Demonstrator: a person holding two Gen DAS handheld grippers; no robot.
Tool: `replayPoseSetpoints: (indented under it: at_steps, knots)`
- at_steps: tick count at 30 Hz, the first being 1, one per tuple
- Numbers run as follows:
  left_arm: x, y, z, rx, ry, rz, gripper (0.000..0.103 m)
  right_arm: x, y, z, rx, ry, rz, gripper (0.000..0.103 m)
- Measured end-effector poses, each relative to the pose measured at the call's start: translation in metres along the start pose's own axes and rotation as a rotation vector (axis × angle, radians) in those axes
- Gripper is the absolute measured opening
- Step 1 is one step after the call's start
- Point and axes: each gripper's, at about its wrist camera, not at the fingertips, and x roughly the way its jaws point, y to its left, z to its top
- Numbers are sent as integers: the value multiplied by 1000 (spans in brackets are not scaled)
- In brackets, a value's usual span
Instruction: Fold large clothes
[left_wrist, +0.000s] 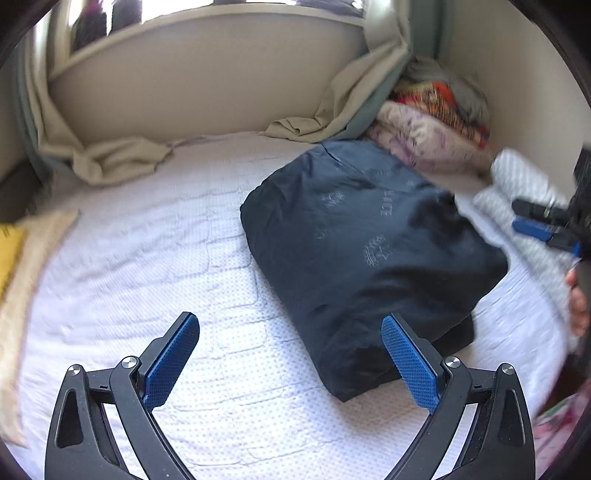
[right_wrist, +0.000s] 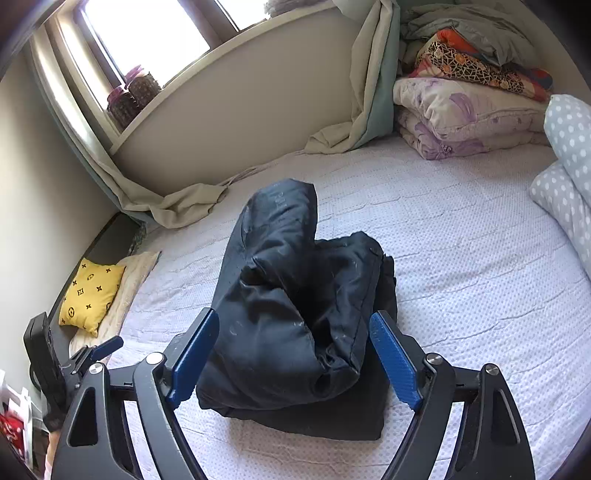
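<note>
Jacket (left_wrist: 365, 258), dark navy, padded, lies folded into a bulky bundle on the bed (left_wrist: 147, 258), on a white dotted quilted cover. Left wrist view: left gripper (left_wrist: 291, 354) hovers low over the cover w/ fingers wide apart, nothing between them; the right blue pad (left_wrist: 410, 365) overlaps the bundle's near corner, contact can't be told. Faint prints on the fabric, incl. a crest-like emblem & some letters, too blurred to read. Right gripper (left_wrist: 543, 225) shows at the right edge, blurred, near the grey dotted pillow (left_wrist: 517, 177); its state can't be told from here. Beige curtain (left_wrist: 122, 158) pools along the wall; stacked blankets (left_wrist: 432, 122) sit in the far corner.

Right wrist view: right gripper (right_wrist: 291, 354) has fingers spread wide, straddling the near end of the jacket (right_wrist: 295, 306), not clamped on it. One thick fold sticks up & back; a flatter layer lies beneath. Pale lettering on the raised fold isn't legible. Left gripper (right_wrist: 99, 347) is at lower left, only partly seen. Yellow cushion (right_wrist: 92, 291) w/ a black monogram-style pattern sits at the bed's left edge. Two jars (right_wrist: 133, 96) stand on the windowsill. Floral quilts (right_wrist: 465, 114) are piled in the far right corner, polka-dot pillows (right_wrist: 565, 177) beside them.
</note>
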Motion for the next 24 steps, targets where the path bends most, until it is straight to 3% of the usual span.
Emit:
replayPoseSetpoints:
  at_steps: [5, 7, 9, 16, 20, 24]
  knots:
    - [-4, 52, 1, -231, 11, -248, 103, 1, -1, 13, 44, 22, 10, 88]
    - [4, 67, 0, -330, 28, -314, 103, 11, -3, 17, 69, 49, 9, 88]
    - [15, 71, 1, -359, 52, -327, 103, 24, -1, 22, 80, 82, -3, 88]
    - [47, 53, 7, -314, 110, -375, 103, 70, 19, 27, 5, 171, -23, 88]
    - [69, 43, 10, -282, 148, -385, 103, 93, 11, 19, -57, 202, -156, 88]
    - [90, 44, 8, -296, 181, -397, 103, 112, -16, 8, -8, 260, -170, 91]
